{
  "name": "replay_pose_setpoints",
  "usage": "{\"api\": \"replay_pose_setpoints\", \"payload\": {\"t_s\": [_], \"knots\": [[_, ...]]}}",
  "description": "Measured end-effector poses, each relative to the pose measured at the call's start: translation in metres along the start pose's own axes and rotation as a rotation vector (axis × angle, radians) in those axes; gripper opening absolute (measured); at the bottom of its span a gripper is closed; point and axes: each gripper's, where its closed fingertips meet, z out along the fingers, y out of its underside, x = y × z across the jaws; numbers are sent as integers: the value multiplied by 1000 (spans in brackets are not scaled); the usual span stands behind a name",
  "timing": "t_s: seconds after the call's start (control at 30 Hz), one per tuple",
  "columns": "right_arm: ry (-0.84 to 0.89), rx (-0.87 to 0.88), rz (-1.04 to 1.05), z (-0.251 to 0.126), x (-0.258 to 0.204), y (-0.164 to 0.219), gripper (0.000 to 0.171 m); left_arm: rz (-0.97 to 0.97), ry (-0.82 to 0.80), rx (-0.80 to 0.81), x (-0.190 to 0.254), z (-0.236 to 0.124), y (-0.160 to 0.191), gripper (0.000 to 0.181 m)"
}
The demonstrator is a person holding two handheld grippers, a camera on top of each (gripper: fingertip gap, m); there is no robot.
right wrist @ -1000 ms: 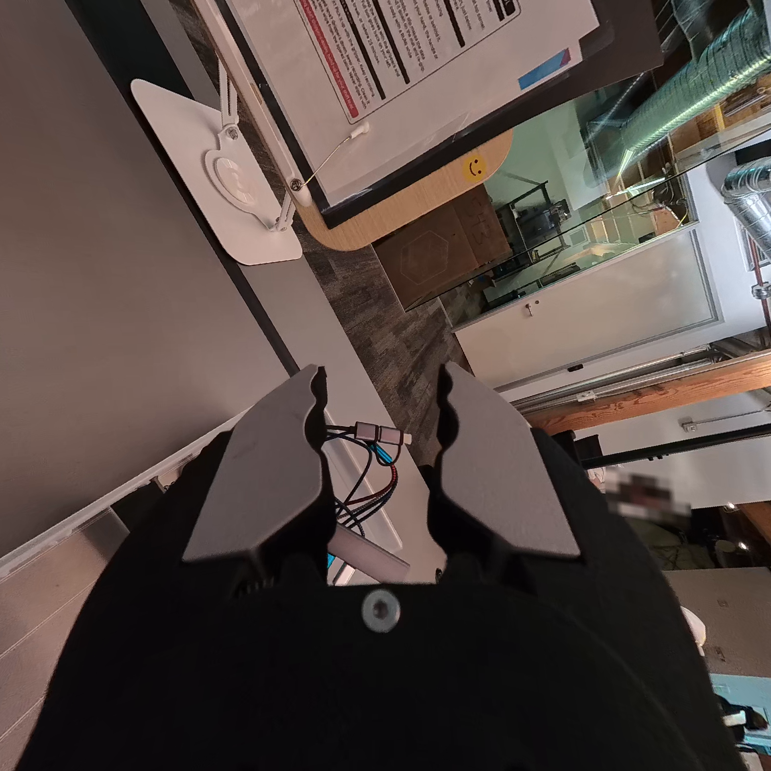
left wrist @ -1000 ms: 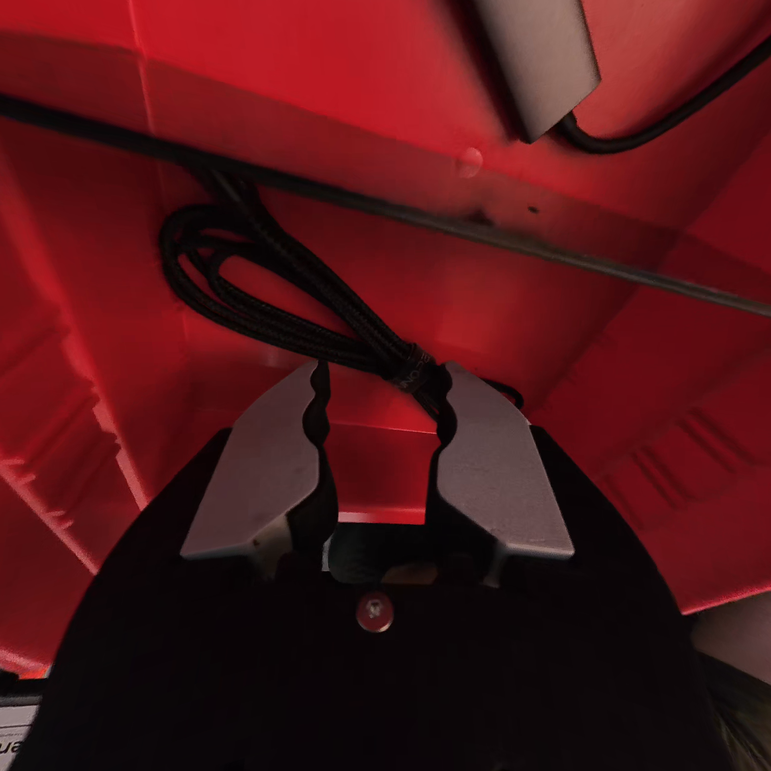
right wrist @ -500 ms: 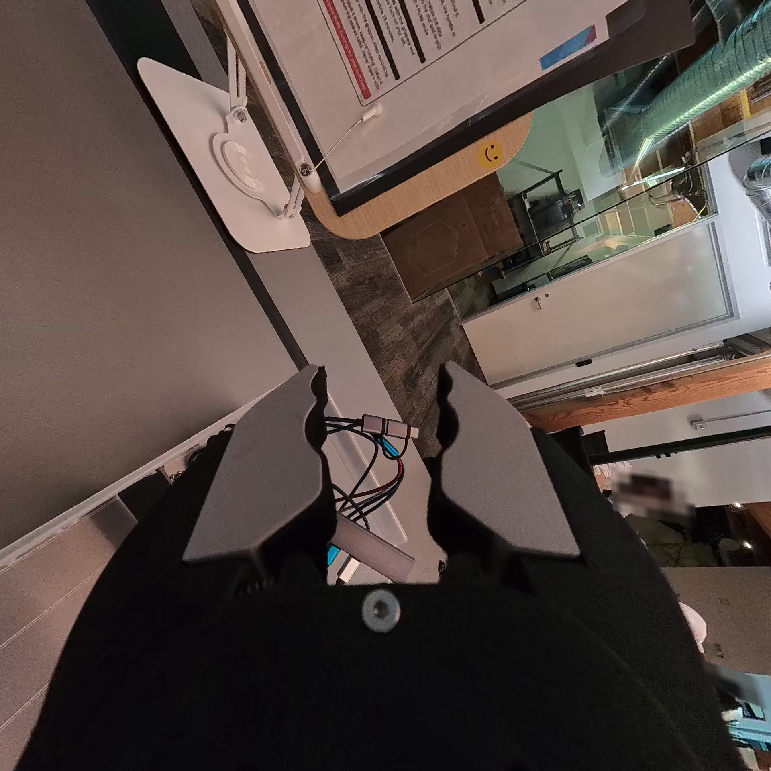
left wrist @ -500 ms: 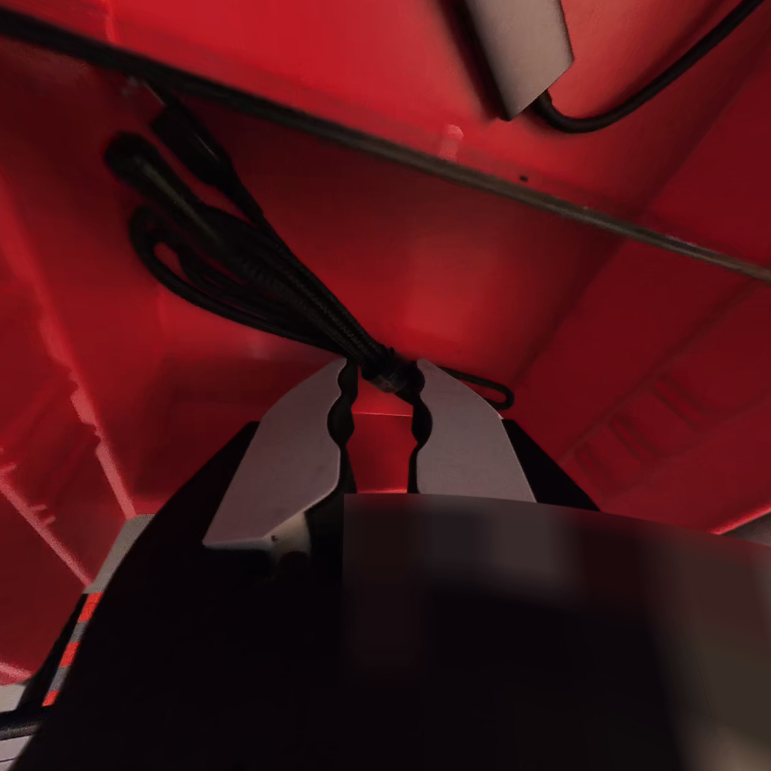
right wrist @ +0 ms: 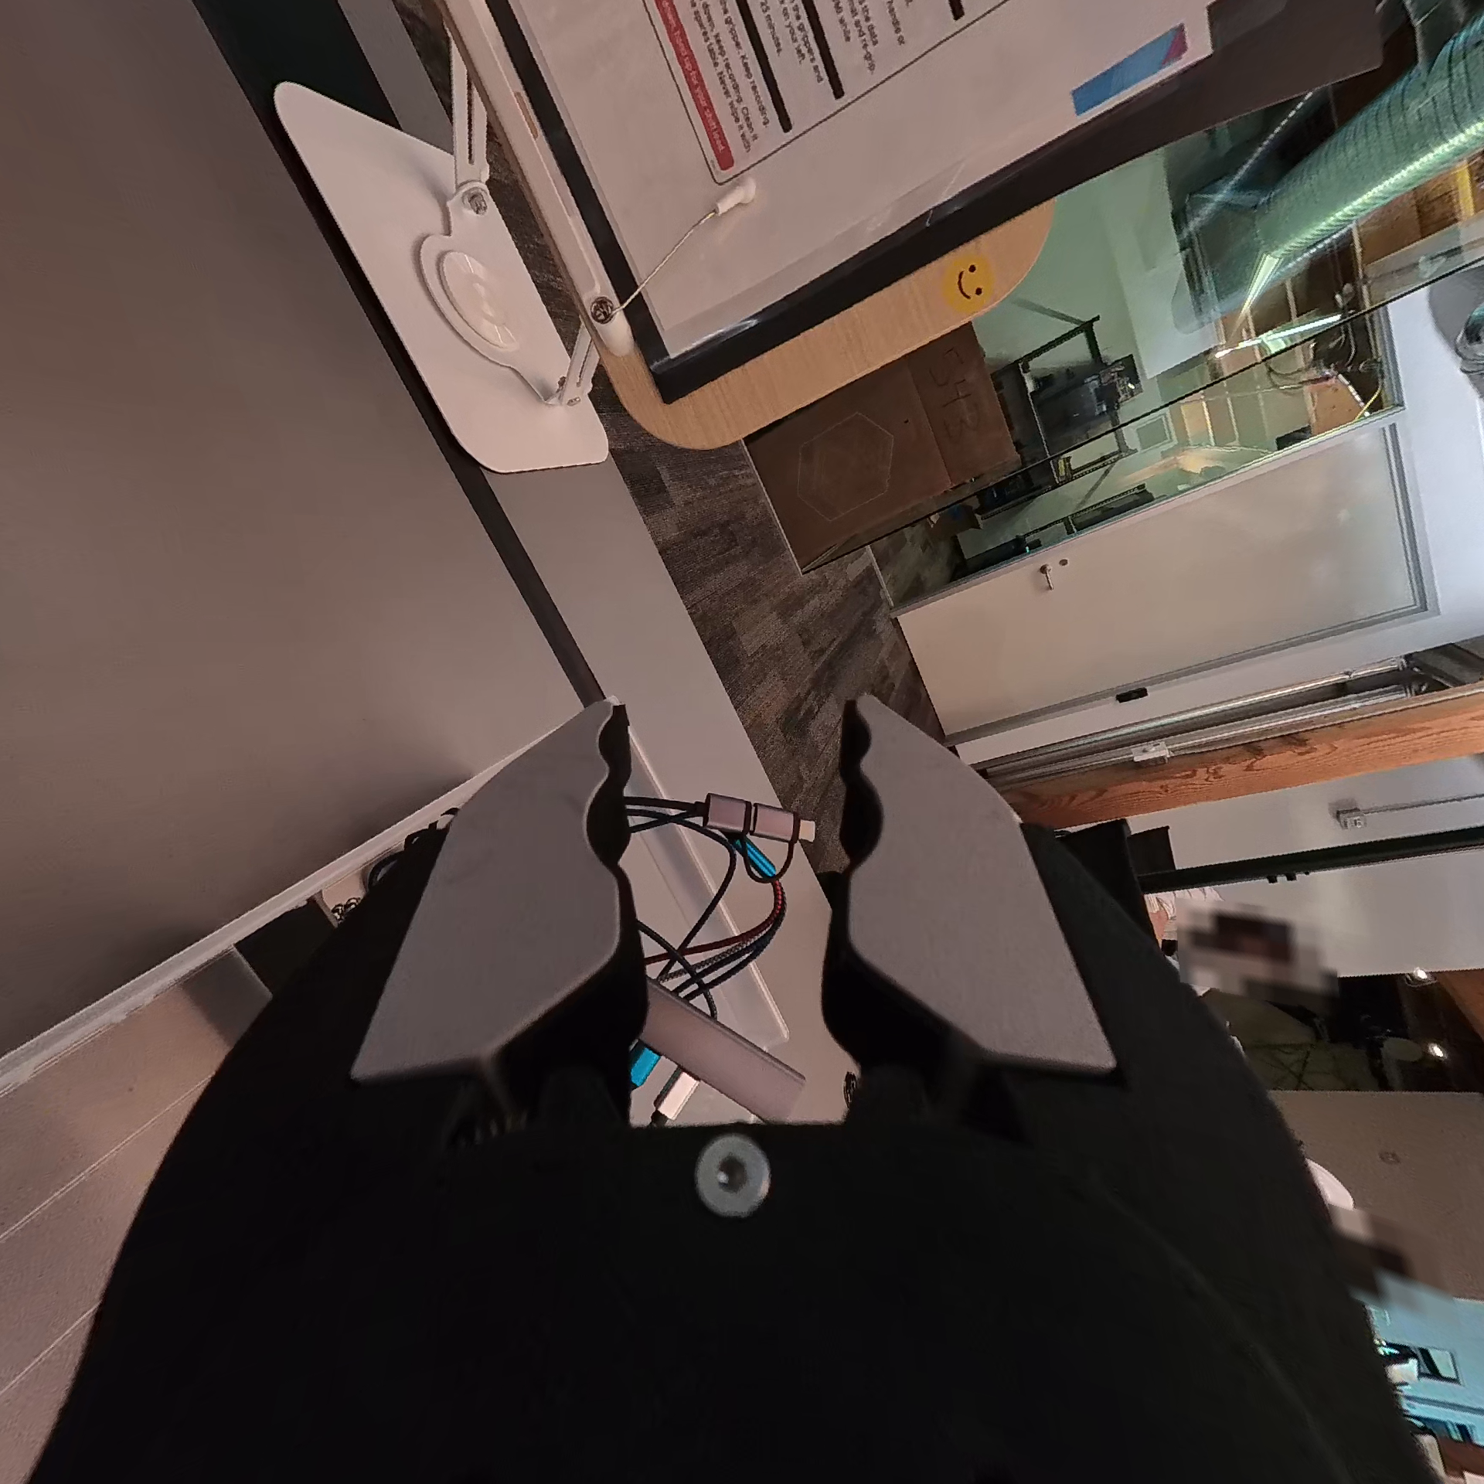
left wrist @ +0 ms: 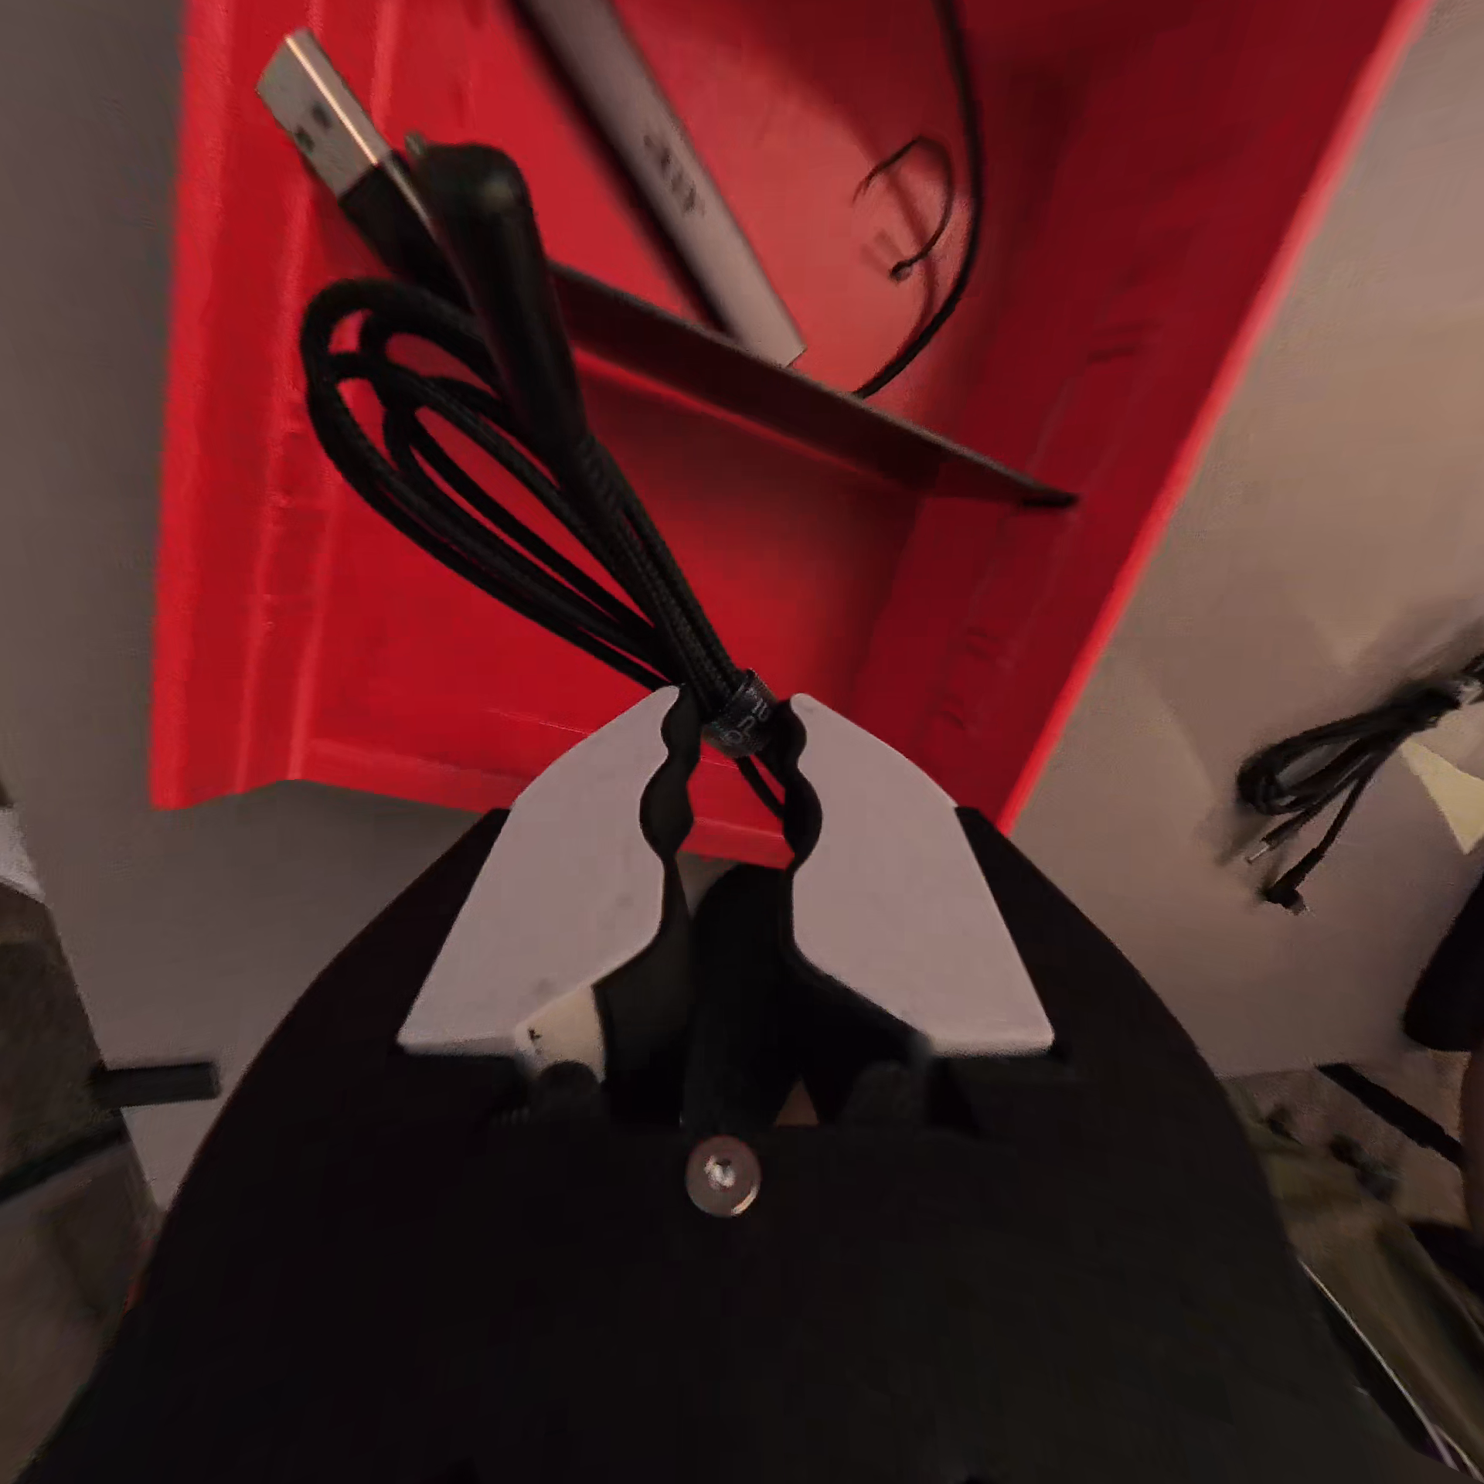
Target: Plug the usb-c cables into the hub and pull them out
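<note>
The left gripper (left wrist: 735, 727) is clamped on the strap of a bundled black cable (left wrist: 514, 482) and has lifted it clear of the red bin (left wrist: 803, 562); a second ago the bundle lay on the bin floor with the fingers still apart around it. Its coils and plugs now hang toward 11 o'clock from the fingertips. A grey hub (left wrist: 674, 185) remains inside the bin at 12 o'clock. A second black cable (left wrist: 1325, 771) lies on the tabletop (left wrist: 1204, 562) at 3 o'clock. The right gripper (right wrist: 735, 771) stays apart and empty, aimed away, with another hub (right wrist: 723, 1060) and coloured cables (right wrist: 723, 891) between its fingers. Plugging likely comes next, after the bundle is untied.
</note>
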Motion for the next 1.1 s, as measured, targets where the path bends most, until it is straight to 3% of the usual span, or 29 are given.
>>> {"api": "replay_pose_setpoints", "payload": {"t_s": [0.1, 0.23, 0.33, 0.43, 0.63, 0.77, 0.9, 0.97, 1.1], "knots": [[0, -1, -2, 1, -1, 0, 51, 116, 10, 177, 31, -41, -4, 18], [-6, -2, -12, 2, -3, -3, 51, 574, 133, 321, 126, -72, 5, 18], [-12, -2, -24, 3, -6, -5, 51, 1046, 179, 298, 204, -53, 23, 18], [-19, 4, -35, 4, -9, -9, 51, 1306, 191, 195, 263, -5, 36, 18], [-18, 23, -36, 3, -7, -12, 51, 1449, 231, -143, 297, 100, 63, 18], [-18, 21, -32, 4, -6, -9, 52, 1467, 245, -254, 302, 136, 75, 18], [-13, 29, -31, 3, -5, -11, 51, 1417, 337, -317, 308, 142, 87, 22], [-11, 32, -33, 2, -4, -11, 51, 1338, 401, -253, 320, 135, 78, 54], [-6, 32, -30, 2, -3, -10, 51, 1198, 481, -69, 322, 94, 40, 59]]}}
